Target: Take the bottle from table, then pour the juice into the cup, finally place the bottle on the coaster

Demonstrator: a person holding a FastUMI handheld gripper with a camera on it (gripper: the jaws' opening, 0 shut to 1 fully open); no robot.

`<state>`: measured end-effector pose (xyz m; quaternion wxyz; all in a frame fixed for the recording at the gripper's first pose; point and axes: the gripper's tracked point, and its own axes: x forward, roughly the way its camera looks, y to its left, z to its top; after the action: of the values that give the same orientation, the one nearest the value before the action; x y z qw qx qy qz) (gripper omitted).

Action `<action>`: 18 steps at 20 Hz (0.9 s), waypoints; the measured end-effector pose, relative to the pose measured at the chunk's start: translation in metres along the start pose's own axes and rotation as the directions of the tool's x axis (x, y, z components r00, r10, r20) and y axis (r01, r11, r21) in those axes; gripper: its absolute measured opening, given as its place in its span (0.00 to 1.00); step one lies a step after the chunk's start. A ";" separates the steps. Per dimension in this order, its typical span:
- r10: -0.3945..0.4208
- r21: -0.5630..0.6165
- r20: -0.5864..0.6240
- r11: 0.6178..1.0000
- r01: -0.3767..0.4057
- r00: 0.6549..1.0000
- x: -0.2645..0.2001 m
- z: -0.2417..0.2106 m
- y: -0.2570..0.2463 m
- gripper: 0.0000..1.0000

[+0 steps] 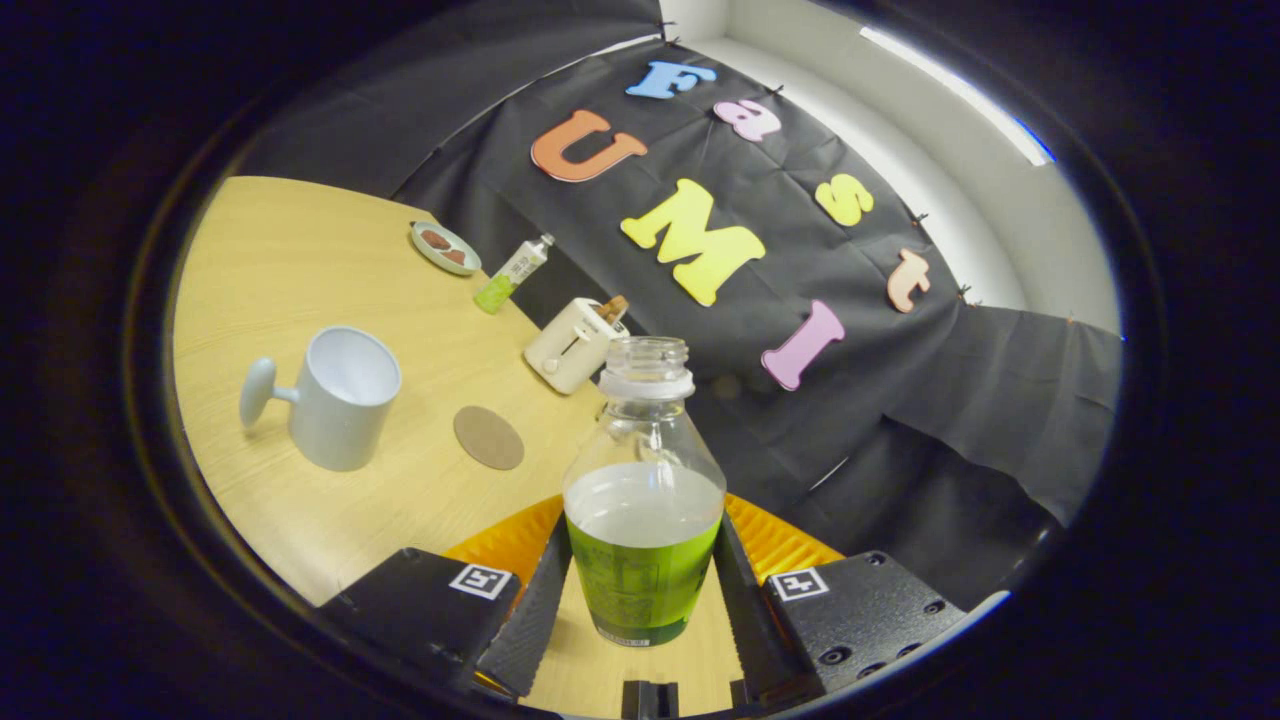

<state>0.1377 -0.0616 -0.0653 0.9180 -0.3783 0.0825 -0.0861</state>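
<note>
I have the juice bottle clamped in the tool, both fingers pressing its lower sides; cap off, green juice roughly half full. The view is tilted and the bottle looks lifted off the tabletop, so I judge the pickup done. The white cup looks empty, so pouring remains. The round coaster, just beside the cup, is bare; placing comes last.

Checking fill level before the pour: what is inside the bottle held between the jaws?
The bottle, uncapped, holds green juice about halfway up; above that it is clear. The jaws press both sides, covering its lower flanks.
</note>
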 end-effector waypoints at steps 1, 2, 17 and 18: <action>-0.016 -0.018 -0.001 1.000 0.016 1.000 -0.001 0.000 -0.003 0.79; -0.034 -0.040 0.003 0.999 0.034 0.999 0.000 0.002 -0.006 0.79; -0.114 -0.338 -0.021 0.936 0.100 0.993 0.008 0.015 0.016 0.79; -0.113 -0.358 -0.019 0.929 0.099 0.993 0.007 0.016 0.017 0.79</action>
<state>0.1499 -0.0405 -0.0665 0.8265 -0.5403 0.0943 -0.1266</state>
